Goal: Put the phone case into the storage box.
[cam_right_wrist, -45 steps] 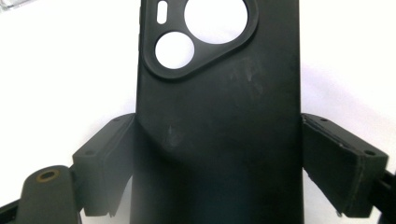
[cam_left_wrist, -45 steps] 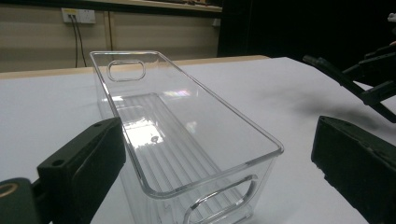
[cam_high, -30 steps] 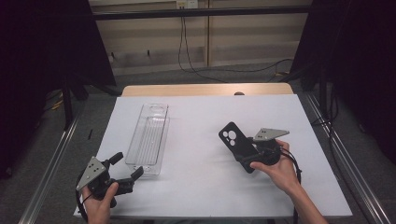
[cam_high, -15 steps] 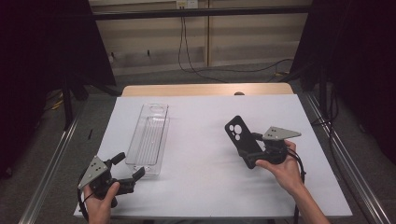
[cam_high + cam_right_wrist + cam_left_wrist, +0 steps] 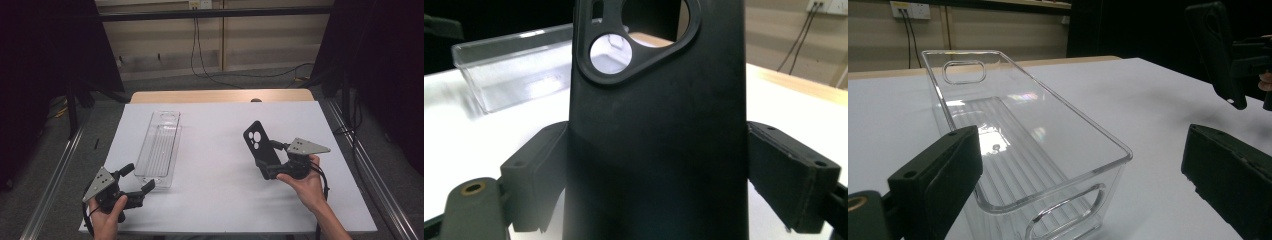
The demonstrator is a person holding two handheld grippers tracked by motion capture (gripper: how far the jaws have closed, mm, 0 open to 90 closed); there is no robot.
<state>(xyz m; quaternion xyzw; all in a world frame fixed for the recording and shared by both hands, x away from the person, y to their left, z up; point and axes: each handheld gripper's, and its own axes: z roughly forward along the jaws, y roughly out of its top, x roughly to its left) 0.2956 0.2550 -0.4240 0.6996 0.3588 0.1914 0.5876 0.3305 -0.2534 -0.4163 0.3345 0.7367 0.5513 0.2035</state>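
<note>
- left gripper (image 5: 134, 184): at 7 o'clock on the table, nearest you. jaws spread wide with nothing between them, aimed at the near end of the bin; likely staged there to steady it.
- right gripper (image 5: 266, 167): at 4 o'clock. your jaws press the two long edges of the phone case (image 5: 260, 146), near its lower end, which leaves the camera cut-out free and the case raised off the table.
- phone case, black: held lifted and tilted, cut-out end pointing away from you toward 11 o'clock, well apart from the bin; that lean suits carrying it across.
- clear plastic bin (image 5: 160, 146): long, empty, lying lengthwise from 7 toward 11 o'clock, open top up, so it reads as the receiving container.
- white table (image 5: 215, 200): bare between case and bin.
- far edge, 12 o'clock: wooden strip (image 5: 220, 96), then floor with cables (image 5: 220, 75).
</note>
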